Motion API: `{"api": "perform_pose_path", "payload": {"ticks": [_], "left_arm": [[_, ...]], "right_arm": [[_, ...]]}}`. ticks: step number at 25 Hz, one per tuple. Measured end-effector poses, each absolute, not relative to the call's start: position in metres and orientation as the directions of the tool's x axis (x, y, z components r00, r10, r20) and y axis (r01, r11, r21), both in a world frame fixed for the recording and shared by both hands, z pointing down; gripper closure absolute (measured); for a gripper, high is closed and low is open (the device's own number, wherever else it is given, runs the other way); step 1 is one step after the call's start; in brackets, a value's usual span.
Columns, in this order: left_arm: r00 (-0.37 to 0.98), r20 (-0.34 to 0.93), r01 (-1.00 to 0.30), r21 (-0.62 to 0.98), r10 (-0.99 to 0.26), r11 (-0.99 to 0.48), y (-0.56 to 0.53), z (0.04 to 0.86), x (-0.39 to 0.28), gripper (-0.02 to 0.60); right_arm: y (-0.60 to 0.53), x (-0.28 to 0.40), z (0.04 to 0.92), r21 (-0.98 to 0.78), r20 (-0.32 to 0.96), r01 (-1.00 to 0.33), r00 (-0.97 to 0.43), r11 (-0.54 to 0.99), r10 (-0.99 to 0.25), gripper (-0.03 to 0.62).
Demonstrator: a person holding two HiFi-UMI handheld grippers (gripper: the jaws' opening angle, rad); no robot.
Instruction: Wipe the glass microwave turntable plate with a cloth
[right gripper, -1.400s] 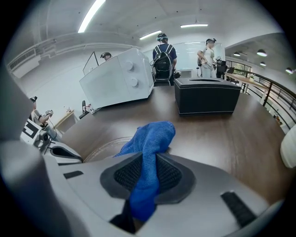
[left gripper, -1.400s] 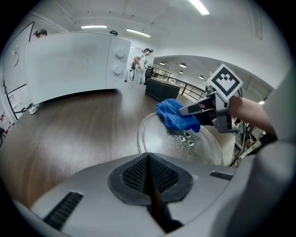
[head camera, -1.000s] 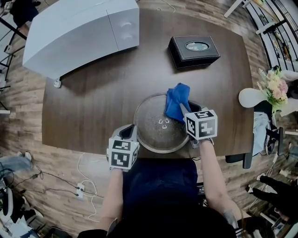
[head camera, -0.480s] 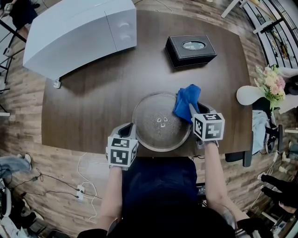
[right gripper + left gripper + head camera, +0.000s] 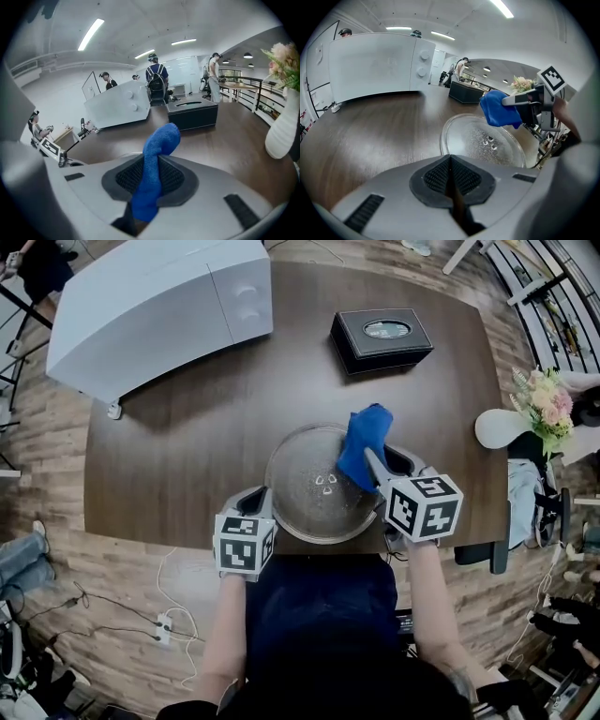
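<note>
Right gripper (image 5: 150, 174) clamps the cloth (image 5: 364, 441) over the plate (image 5: 302, 491)'s rim to wipe; left gripper (image 5: 451, 169) (closed, empty) waits alongside

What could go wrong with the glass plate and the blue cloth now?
1. The glass plate lies near the front edge of the table, and the left gripper is shut on nothing beside it. A hard wipe might push the plate toward that edge, and it could fall.
2. The right gripper pinches the blue cloth by one part only, so the cloth might slip out.
</note>
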State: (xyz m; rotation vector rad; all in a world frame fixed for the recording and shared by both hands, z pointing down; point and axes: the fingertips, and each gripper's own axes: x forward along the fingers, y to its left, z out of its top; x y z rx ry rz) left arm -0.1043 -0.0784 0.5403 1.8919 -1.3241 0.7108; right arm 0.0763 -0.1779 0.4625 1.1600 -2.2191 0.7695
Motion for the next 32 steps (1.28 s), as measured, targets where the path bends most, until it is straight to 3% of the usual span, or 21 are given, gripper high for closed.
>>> {"api": "perform_pose_path", "payload": {"ticks": [8, 15, 26, 32], "left_arm": [[0.327, 0.760, -0.945, 0.251, -0.562, -0.211, -0.079, 0.540, -0.106, 0.577], [0.330, 0.754, -0.944, 0.257, -0.568, -0.208, -0.078, 0.540, -0.106, 0.577], [0.326, 0.752, -0.945, 0.250, -0.572, -0.210, -0.079, 0.540, -0.105, 0.577], [0.323, 0.749, -0.946, 0.250, -0.578, -0.206, -0.078, 0.540, -0.107, 0.577]], "right_arm": [[-0.140, -0.002, 0.459, -0.365, 0.629, -0.700, -0.671, 0.614, -0.392, 0.523], [-0.109, -0.059, 0.467, -0.577, 0.525, -0.526, -0.825, 0.625, -0.210, 0.523], [-0.107, -0.076, 0.530, -0.391, 0.710, -0.584, -0.684, 0.712, -0.170, 0.523], [-0.110, -0.065, 0.531, -0.356, 0.734, -0.608, -0.652, 0.710, -0.190, 0.523]]}}
